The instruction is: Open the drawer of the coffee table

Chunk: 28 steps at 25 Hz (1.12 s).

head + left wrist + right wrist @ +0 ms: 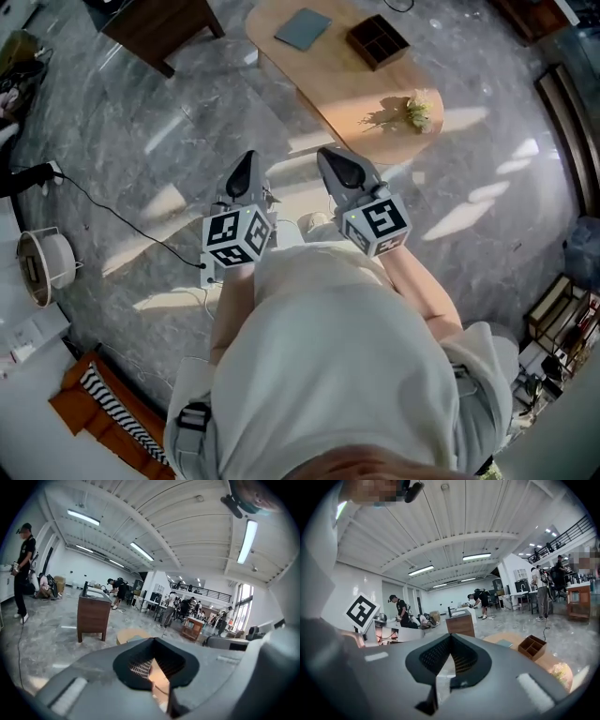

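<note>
Grippers both clamped shut with nothing in them, left gripper and right gripper held out side by side in front of me over the marble floor. Ahead, well apart from both tips, is the coffee table, but from above I only get its oval wooden top with a dark divided tray, a blue-grey pad and some flowers; its far end is cut off by the frame, and I can't make out the drawer in any view
</note>
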Tool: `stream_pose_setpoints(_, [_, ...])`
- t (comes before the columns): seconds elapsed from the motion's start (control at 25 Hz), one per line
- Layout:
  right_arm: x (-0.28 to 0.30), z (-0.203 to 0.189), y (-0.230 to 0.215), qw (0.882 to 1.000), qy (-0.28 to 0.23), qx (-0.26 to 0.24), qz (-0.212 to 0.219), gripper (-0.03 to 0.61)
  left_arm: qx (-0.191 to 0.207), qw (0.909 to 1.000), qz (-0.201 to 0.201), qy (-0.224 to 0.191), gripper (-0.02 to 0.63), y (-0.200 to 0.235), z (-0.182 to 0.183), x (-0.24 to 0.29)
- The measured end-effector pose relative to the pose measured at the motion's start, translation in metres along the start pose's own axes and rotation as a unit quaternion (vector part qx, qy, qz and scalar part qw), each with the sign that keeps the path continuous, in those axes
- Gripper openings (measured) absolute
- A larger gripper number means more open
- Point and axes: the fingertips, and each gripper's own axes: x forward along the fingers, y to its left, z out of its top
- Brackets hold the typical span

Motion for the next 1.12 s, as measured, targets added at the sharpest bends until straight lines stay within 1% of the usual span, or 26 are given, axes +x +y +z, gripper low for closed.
stream_pose_setpoints(0.16, [0.005, 0.002, -0.032, 0.998, -0.008, 0.018, -0.052, -0.002, 0.023, 0.9991, -0.031, 0.019, 0.0, 0.002, 0.004, 0.037])
stream_pose_setpoints(0.28, [0.016, 0.006, -0.052, 0.995, -0.018, 0.03, -0.096, -0.002, 0.042, 0.996, -0.07, 0.038, 0.0, 0.004, 0.01, 0.069])
stream_pose_setpoints(0.44, [0.035, 0.014, -0.067, 0.988, -0.026, 0.044, -0.148, -0.002, 0.066, 0.9881, -0.123, 0.065, 0.0, 0.012, 0.017, 0.108])
stream_pose_setpoints(0.6, [0.055, 0.017, -0.081, 0.978, -0.037, 0.06, -0.198, -0.002, 0.091, 0.9767, -0.167, 0.099, 0.0, 0.024, 0.016, 0.142])
stream_pose_setpoints(0.8, [0.073, 0.006, -0.095, 0.958, -0.039, 0.088, -0.272, -0.002, 0.109, 0.9614, -0.211, 0.139, 0.0, 0.046, 0.018, 0.18])
stream_pose_setpoints(1.0, [0.078, -0.018, -0.111, 0.931, -0.035, 0.123, -0.343, -0.002, 0.125, 0.9449, -0.247, 0.175, 0.0, 0.063, 0.01, 0.214])
stream_pose_setpoints(1.12, [0.078, -0.039, -0.117, 0.916, -0.029, 0.143, -0.374, -0.002, 0.135, 0.9363, -0.26, 0.194, 0.0, 0.072, -0.001, 0.235])
